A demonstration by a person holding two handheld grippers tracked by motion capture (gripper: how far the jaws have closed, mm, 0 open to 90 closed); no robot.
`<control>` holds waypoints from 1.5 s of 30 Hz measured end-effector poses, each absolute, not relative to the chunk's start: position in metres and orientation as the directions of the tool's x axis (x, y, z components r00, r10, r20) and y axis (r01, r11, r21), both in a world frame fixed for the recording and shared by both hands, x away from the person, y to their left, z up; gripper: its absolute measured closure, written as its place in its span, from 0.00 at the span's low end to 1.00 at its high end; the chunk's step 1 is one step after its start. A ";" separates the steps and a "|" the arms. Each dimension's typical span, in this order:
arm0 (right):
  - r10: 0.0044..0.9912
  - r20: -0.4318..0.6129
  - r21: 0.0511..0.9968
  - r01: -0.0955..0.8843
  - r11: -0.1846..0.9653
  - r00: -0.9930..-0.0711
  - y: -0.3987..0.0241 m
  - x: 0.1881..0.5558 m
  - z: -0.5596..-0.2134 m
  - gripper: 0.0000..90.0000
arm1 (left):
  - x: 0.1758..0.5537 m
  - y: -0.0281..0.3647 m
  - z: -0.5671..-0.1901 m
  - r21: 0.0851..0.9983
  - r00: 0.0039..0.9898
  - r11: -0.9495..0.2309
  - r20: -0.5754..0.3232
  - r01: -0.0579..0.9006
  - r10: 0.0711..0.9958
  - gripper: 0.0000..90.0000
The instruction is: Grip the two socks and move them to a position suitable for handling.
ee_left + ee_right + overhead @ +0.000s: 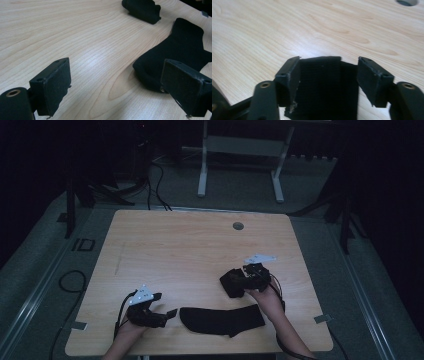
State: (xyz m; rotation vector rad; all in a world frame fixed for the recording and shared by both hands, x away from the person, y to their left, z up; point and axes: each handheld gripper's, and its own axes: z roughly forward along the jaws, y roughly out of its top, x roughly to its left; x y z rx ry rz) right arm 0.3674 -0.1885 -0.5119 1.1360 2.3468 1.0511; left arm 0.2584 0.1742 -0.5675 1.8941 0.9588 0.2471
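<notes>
— The right gripper (pixel 328 75)?
— Jaws spread apart, with the folded black sock (pixel 322 85) lying loose between them.
— And the left gripper (pixel 117 87)?
— Wide open over bare table (pixel 75 30) — the flat black sock (pixel 175 52) just beside its right jaw.

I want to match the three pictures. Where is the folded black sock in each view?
High view: the folded black sock lies right of centre, at the right tongs.
Left gripper view: at the top edge, right of centre, beyond the flat black sock.
Right gripper view: bottom centre, between the open jaws.
Shared landmark: the light wooden table.
</notes>
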 end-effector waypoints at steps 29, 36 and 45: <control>0.568 0.153 0.795 0.442 0.416 -0.809 -0.161 0.334 -0.476 0.88 | 0.297 0.131 -0.547 0.833 0.738 -0.304 -0.172 0.463 0.653 0.53; 0.343 0.298 0.830 0.419 0.368 -0.891 -0.148 0.308 -0.452 0.87 | 0.302 0.102 -0.531 0.903 0.840 -0.237 -0.201 0.358 0.504 0.49; 0.295 0.371 0.811 0.462 0.359 -0.881 -0.155 0.311 -0.460 0.87 | 0.286 0.088 -0.510 0.947 0.926 -0.278 -0.046 0.160 0.376 0.36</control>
